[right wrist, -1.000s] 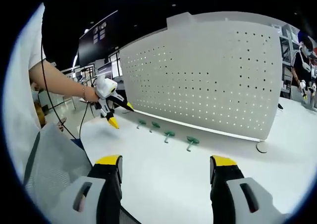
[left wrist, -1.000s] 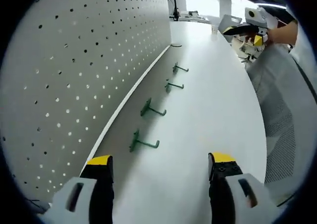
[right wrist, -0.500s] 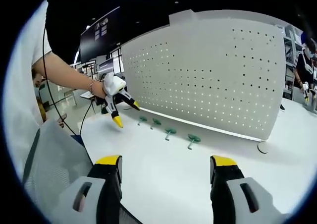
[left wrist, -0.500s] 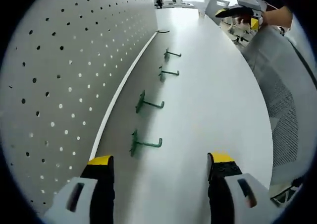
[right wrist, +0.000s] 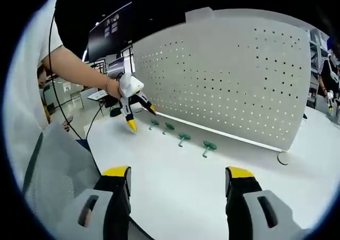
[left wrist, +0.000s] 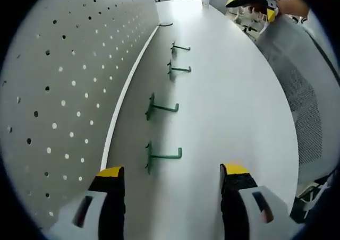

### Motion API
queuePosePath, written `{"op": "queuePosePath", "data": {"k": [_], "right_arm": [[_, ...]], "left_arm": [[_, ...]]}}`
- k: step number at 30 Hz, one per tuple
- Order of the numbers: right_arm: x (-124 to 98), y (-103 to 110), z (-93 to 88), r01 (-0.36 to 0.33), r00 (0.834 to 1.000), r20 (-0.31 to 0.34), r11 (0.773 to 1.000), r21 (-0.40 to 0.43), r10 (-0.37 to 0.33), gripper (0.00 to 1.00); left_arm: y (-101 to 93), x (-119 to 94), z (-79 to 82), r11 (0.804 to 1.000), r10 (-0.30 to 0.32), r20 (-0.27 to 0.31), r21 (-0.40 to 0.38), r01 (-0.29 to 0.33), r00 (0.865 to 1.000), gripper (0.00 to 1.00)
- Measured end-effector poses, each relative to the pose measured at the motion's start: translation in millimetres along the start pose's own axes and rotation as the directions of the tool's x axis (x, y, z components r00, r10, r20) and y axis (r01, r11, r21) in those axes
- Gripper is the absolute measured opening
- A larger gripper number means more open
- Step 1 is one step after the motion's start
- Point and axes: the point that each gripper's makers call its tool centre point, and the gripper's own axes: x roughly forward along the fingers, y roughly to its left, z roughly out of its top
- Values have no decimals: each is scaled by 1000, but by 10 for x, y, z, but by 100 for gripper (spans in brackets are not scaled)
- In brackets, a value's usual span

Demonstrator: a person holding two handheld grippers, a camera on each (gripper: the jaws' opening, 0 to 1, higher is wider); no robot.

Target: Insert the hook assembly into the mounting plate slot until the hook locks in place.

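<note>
1. I see a pale grey perforated metal pegboard panel [left wrist: 64,75]; its regular grid of small round holes reads partly dark, partly bright white.
2. The four slim wire hooks with flat base plates [left wrist: 162,156] lying on the table are dark green throughout.
3. The smooth matte tabletop [left wrist: 228,91] is plain white.
4. My left gripper [left wrist: 170,172] has black jaws capped in yellow on light grey bodies; in the right gripper view it [right wrist: 141,118] shows white with black and yellow tips.
5. My right gripper [right wrist: 178,173] carries the same black, yellow and grey.
6. The mesh chair back [right wrist: 58,181] is grey, finely netted.
</note>
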Motion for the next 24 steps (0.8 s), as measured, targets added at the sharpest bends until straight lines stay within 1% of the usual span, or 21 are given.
{"op": "queuePosePath", "data": {"k": [2,6,11,15,17,18,21,22,24], "right_arm": [[2,-2,-11,0,1000,-3,1000,0,0,70],[1,-5,-26,0,1000,-4,1000,6,0,70],[15,11,-53,-6,1000,-12,1000,1,6,70],[23,43,-56,-16,1000,-21,1000,-17,16,69],[25,51,-58,-19,1000,-22,1000,-17,18,69],[26,55,-63,-21,1000,-23,1000,-16,21,69],[24,57,-67,-23,999,-24,1000,-19,22,69],[24,57,-69,-23,999,-24,1000,-18,23,69],[22,56,-72,-23,999,-24,1000,-16,23,69]], "left_arm": [[8,14,0,1000,-4,-3,4,4,1000,72],[1,48,21,1000,-22,-6,5,22,1000,73],[-82,113,-25,996,-89,-40,15,90,995,71],[-71,120,-6,996,-92,-39,17,93,995,69],[-59,128,-5,995,-100,-38,5,100,994,69],[-51,130,0,995,-101,-35,2,102,994,68],[-45,132,17,994,-106,-28,4,106,994,60],[-53,138,16,993,-119,-30,-5,119,992,57],[-33,140,18,993,-117,-27,-9,117,993,55]]}}
